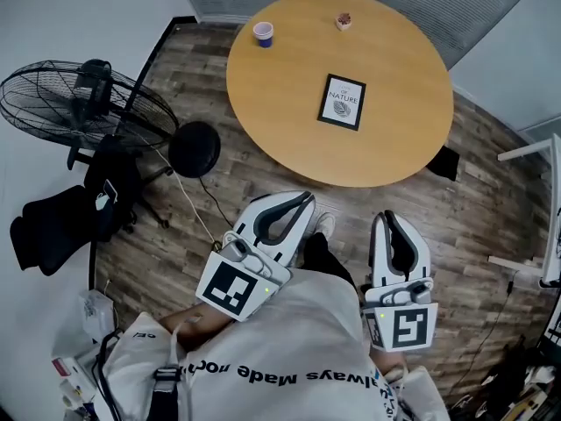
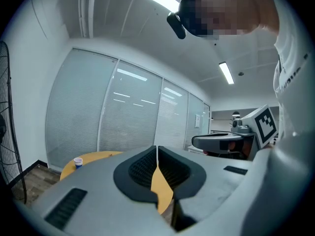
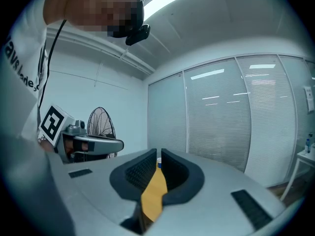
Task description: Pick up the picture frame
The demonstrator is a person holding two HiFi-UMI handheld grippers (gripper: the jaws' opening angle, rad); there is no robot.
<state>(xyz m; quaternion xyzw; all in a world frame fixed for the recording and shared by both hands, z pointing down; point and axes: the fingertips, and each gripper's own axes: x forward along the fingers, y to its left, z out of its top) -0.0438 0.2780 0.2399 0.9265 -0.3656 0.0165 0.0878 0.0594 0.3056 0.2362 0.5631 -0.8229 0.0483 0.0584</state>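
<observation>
The picture frame [image 1: 342,102] is black with a white print and lies flat on the round wooden table [image 1: 289,121], right of its middle. Both grippers hang low by the person's body, short of the table's near edge and well apart from the frame. In the head view the left gripper [image 1: 305,200] points up and right toward the table, its jaws shut with nothing between them. The right gripper [image 1: 387,216] points straight ahead, its jaws also shut and holding nothing. In the gripper views the left gripper [image 2: 157,149] and right gripper [image 3: 158,154] show only table top past their tips; the frame is hidden there.
A small blue-and-white cup [image 1: 263,33] and a small brown object [image 1: 344,21] sit at the table's far side. A standing fan [image 1: 83,103], a black round base [image 1: 195,149] and dark bags [image 1: 53,226] are on the left. White furniture [image 1: 535,217] stands at the right.
</observation>
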